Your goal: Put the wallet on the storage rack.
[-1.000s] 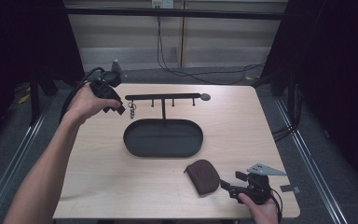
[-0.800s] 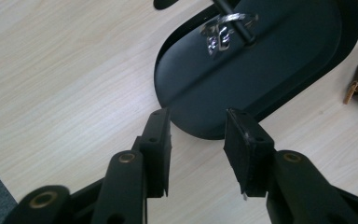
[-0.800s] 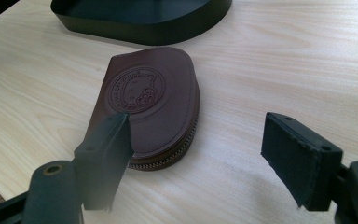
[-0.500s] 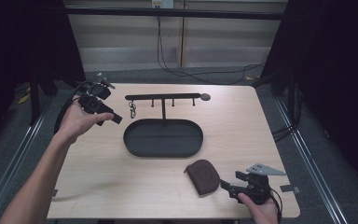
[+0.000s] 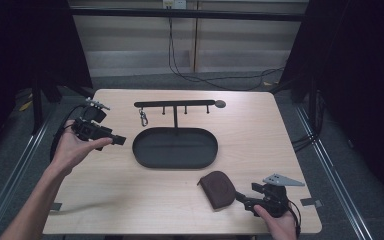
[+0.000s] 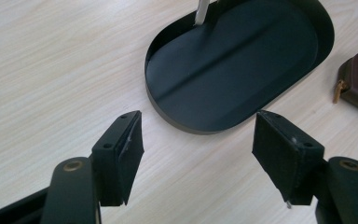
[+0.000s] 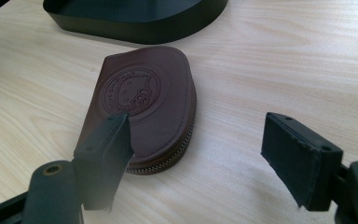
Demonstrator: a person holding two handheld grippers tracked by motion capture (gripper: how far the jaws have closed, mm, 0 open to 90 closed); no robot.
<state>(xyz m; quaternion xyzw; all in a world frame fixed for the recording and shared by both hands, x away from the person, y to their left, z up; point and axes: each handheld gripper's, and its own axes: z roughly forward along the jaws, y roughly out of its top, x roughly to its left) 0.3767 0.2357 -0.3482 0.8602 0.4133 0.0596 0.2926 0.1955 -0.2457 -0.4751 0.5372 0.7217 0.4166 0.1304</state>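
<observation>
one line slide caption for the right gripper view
Open hand-held gripper facing a brown embossed leather zip pouch on the pale wooden table.

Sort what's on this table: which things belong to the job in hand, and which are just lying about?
In the job:
- brown zip pouch
- right hand-held gripper, open at the pouch
- left hand-held gripper, open

Lying about:
- black oval tray
- hook rack
- clip hanging on it

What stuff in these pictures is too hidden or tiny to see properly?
- Small clip hanging on the rack: too small in the high view to tell what it is.
- Brown pouch: its near left corner sits behind the right gripper jaw in the right gripper view.
- Black tray: cut off by the top edge in the left gripper view.
</observation>
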